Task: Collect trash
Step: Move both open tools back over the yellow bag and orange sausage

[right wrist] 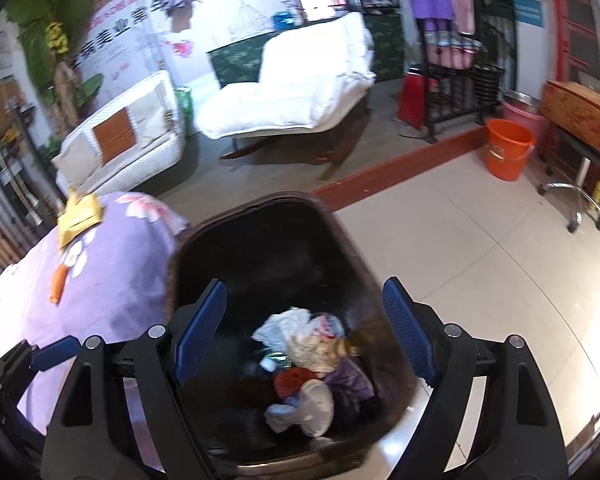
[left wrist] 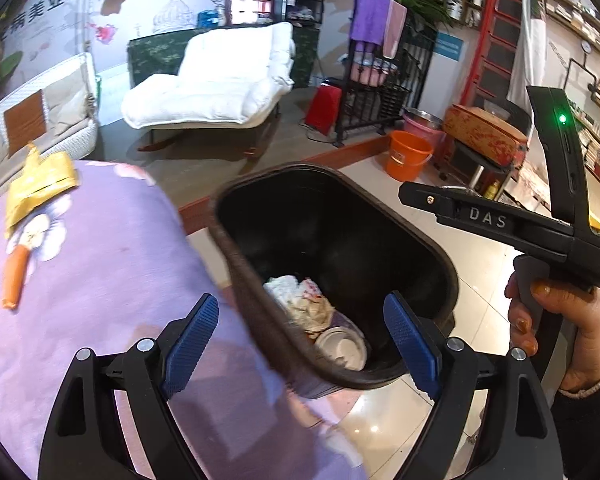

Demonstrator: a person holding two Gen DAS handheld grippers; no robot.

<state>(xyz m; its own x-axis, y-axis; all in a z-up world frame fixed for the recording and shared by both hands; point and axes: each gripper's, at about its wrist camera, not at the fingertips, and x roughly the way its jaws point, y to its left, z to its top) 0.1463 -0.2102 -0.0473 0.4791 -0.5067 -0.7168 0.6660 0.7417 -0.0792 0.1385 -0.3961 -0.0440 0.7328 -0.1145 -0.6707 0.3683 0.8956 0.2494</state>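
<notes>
Trash (right wrist: 312, 364) in bin (right wrist: 260, 240), both tools wide, empty

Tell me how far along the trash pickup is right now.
Partly done. Crumpled wrappers already lie in the black bin. Nothing is in hand: both grippers' jaws are open and empty over the bin. Left: the gold wrapper and orange sausage-like piece on the purple blanket.

Both wrist views close above, angled down, sharing trash bin (left wrist: 380, 216) (right wrist: 300, 232).
</notes>
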